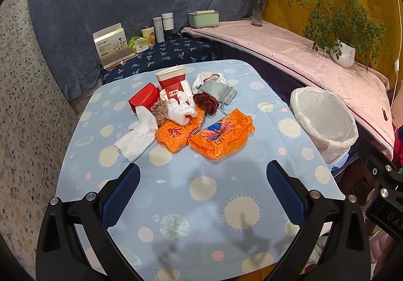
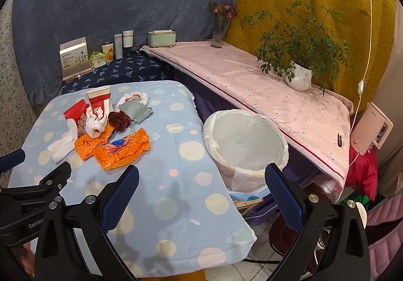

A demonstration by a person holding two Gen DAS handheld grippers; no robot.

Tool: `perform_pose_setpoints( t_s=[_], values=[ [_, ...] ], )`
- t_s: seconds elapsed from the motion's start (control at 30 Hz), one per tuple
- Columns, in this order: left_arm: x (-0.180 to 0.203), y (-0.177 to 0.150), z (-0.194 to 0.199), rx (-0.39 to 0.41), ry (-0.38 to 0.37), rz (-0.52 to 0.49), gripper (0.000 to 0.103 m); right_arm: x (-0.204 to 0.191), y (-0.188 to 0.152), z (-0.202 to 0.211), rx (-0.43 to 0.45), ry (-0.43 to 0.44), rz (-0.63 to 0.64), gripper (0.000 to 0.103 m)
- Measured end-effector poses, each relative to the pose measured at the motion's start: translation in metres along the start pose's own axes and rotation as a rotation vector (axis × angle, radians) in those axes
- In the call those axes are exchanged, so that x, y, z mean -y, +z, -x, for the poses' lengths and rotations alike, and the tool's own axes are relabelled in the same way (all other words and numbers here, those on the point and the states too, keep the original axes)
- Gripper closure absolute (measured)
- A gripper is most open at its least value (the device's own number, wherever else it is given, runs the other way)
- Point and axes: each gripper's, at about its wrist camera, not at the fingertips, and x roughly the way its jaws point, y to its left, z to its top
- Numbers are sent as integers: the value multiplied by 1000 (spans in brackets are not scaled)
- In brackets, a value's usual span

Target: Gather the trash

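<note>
A pile of trash lies on the blue patterned table [image 1: 201,193]: two orange plastic bags [image 1: 221,137], a white paper towel [image 1: 138,135], crumpled white tissue [image 1: 181,107], a red and white paper cup [image 1: 172,78] and a red box [image 1: 143,99]. A white-lined trash bin [image 1: 325,120] stands right of the table; it also shows in the right wrist view [image 2: 246,145]. My left gripper [image 1: 202,172] is open and empty, short of the orange bags. My right gripper [image 2: 201,175] is open and empty, above the table edge beside the bin.
Hair scrunchies [image 1: 206,102], a grey pouch [image 1: 219,91] and a white bag [image 1: 211,78] lie in the pile. A pink-covered shelf [image 2: 252,79] carries a potted plant [image 2: 299,74] and a flower vase [image 2: 219,34]. Bottles and boxes [image 1: 161,27] stand at the back.
</note>
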Motion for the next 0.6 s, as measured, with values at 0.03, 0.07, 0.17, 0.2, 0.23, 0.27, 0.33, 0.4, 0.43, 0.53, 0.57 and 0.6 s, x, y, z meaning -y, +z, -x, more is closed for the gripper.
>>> perform_pose_setpoints(
  t_s=[0.03,0.07,0.17,0.2,0.23,0.27,0.33,0.4,0.43,0.53,0.57,0.6],
  values=[
    [0,1,0,0,0,0,7,0,0,0,3,-1,-1,7],
    [0,1,0,1,0,0,7,0,1,1,4,-3,-3,7],
    [-1,2,1,3,-1,-2,7,2,3,2,9,-5,-8,7],
    [0,3,2,3,-2,-1,7,2,4,2,10,-8,-9,7],
    [0,3,2,4,-3,-2,7,2,4,3,10,-9,-10,7],
    [1,4,2,6,-3,-2,7,3,4,3,11,-10,-12,7],
    [2,5,3,15,-5,-4,7,3,4,3,13,-11,-16,7],
    [2,6,4,21,-8,-5,7,3,5,2,15,-14,-16,7],
    [3,6,4,26,-9,-6,7,3,5,2,16,-15,-17,7],
    [3,6,4,29,-10,-8,7,3,5,1,18,-17,-20,7],
    [3,6,4,29,-13,-7,7,3,5,1,18,-16,-20,7],
    [3,6,3,29,-15,-6,7,3,5,1,20,-17,-23,7]
  ],
)
